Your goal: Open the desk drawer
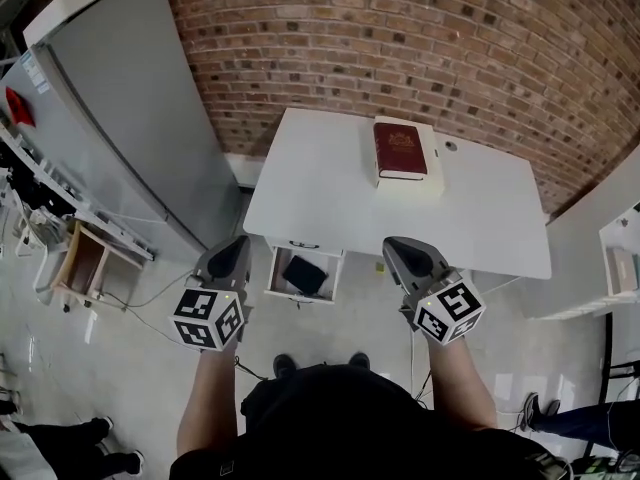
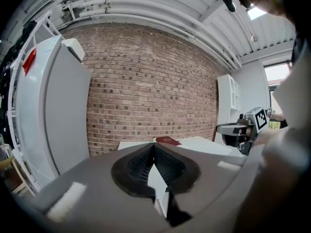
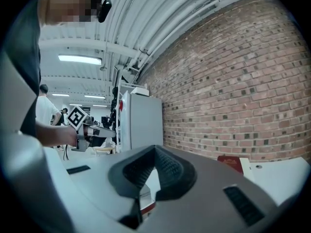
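From up top I see the drawer (image 1: 277, 274) standing open under the front edge of the white desk (image 1: 330, 203), slid out toward me, left of the desk's middle. A flat black thing (image 1: 304, 274) lies inside it; I cannot make out what it is. My left gripper (image 1: 233, 252) hangs in the air just left of the drawer, and my right gripper (image 1: 400, 252) hangs just right of it. Both are in front of the desk edge, clear of the drawer and of the desk, and they point toward the brick wall (image 1: 420, 48) behind it. In the left gripper view I have the two ribbed pads pressed together at the tip with nothing between them, so that one is closed and empty. The right gripper view gives me the same: jaws together, holding nothing. Each gripper's camera also catches the other one out to the side, marker cube showing. On the desk a dark red book (image 1: 400, 149) lies closed near the back edge, on a white sheet (image 1: 410, 186) that sticks out past it toward me. A tall grey cabinet (image 1: 140, 128) stands against the wall to the left of the desk, a narrow gap between them. My shoes (image 1: 284, 365) show on the floor below the drawer.
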`<state>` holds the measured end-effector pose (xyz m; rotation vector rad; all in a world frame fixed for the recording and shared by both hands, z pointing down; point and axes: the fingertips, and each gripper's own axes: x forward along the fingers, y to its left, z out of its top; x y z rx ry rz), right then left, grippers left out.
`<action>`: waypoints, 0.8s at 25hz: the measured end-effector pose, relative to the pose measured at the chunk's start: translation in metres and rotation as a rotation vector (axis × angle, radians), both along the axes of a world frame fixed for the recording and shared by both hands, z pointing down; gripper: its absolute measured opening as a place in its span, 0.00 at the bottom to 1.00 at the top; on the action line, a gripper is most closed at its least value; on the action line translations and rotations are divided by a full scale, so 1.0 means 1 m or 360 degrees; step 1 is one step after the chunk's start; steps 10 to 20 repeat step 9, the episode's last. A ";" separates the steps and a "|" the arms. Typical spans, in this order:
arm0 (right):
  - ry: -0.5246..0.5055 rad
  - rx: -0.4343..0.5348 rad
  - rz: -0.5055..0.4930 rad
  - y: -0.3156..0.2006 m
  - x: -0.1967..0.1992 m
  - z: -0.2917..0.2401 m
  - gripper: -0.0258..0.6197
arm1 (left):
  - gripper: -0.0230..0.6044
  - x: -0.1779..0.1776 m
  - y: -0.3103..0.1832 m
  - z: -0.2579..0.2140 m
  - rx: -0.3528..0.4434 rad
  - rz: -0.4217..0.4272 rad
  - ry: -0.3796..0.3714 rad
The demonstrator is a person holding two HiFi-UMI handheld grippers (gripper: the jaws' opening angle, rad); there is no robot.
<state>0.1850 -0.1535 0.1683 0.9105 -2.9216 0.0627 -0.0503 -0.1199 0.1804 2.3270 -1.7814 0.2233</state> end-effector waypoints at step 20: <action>0.0004 -0.0004 -0.0058 0.009 -0.023 -0.002 0.06 | 0.05 -0.022 0.019 0.010 -0.0058 -0.0069 0.0020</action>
